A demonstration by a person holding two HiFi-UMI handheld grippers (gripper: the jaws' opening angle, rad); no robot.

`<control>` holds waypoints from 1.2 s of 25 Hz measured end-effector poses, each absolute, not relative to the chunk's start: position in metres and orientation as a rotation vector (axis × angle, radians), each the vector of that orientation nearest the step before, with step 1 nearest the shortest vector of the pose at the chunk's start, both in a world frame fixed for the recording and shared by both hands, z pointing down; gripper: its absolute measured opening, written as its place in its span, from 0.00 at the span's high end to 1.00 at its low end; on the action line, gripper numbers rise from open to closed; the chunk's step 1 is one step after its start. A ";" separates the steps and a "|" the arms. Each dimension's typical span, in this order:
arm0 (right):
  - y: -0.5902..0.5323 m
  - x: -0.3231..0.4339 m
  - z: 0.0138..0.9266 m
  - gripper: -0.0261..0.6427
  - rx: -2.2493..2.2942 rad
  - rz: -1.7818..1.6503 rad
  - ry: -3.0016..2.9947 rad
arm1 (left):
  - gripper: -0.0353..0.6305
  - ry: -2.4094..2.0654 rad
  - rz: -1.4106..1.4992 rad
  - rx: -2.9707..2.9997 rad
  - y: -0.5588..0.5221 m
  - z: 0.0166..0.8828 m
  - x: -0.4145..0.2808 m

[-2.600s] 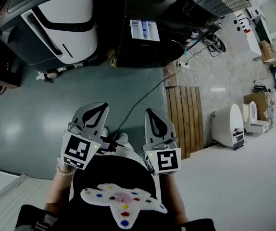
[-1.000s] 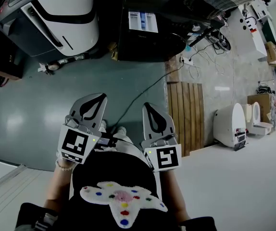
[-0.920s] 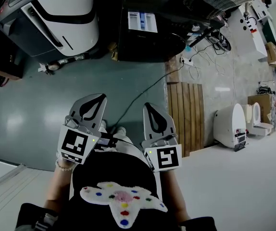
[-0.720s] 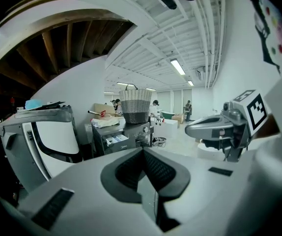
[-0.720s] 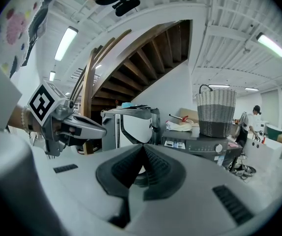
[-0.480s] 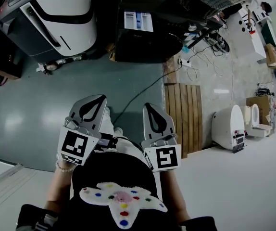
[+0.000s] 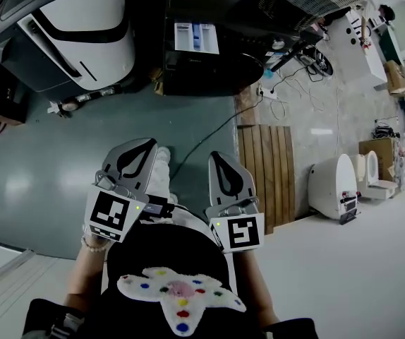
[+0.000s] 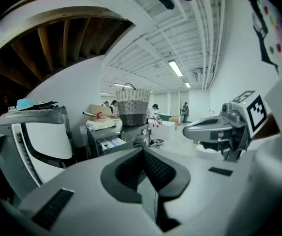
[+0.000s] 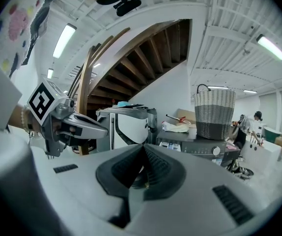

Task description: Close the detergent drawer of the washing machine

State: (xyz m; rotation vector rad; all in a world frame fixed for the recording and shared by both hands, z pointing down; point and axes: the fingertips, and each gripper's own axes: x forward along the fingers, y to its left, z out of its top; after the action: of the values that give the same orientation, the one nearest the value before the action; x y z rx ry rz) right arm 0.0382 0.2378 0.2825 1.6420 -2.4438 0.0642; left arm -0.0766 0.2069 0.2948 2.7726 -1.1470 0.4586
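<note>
Holding the left tool and the right tool side by side, near the torso, with smooth grey shells tapering to rounded noses and aiming at the far side of the room. Carrying a cube of black-and-white square markers at the near end of each tool.

Showing, in the left gripper view, ribbed black pads pressed together along a thin seam, with nothing between them. Showing the same in the right gripper view: ribbed pads meeting flush and pinching nothing.

Facing a dark, boxy washing machine at the far side, well apart from both tools, its round glossy door bulging toward the near side. Finding the detergent drawer pulled out at the machine's upper left corner: a white rectangular tray with blue-edged compartments, open at the top and not yet pushed in.

Catching, in the right gripper view, a tapered woven basket, pale above and grey below, sitting on the machine's flat top to the right of the drawer.

Looking down on a glossy grey-green floor, a slatted wooden mat to the right of the tools, and a thin black cable curving across the floor toward the machine. Noting a taller white-and-black appliance with curved panels just left of the washing machine.
</note>
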 end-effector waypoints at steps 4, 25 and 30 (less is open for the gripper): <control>0.209 0.039 0.279 0.96 1.670 0.112 -2.459 | 0.93 -1.122 0.449 2.786 0.177 0.296 -0.070; 0.031 0.045 0.272 0.96 1.742 0.135 -2.364 | 0.93 -0.998 0.449 2.827 -0.004 0.292 -0.056; 0.003 0.047 0.275 0.96 1.751 0.124 -2.333 | 0.93 -0.988 0.449 2.815 -0.032 0.297 -0.058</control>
State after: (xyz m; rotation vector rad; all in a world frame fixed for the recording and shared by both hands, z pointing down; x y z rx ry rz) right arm 0.0472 0.0027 0.2753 1.7510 -2.3329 0.1237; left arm -0.0581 -0.0320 0.2972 2.8149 -0.9883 0.4489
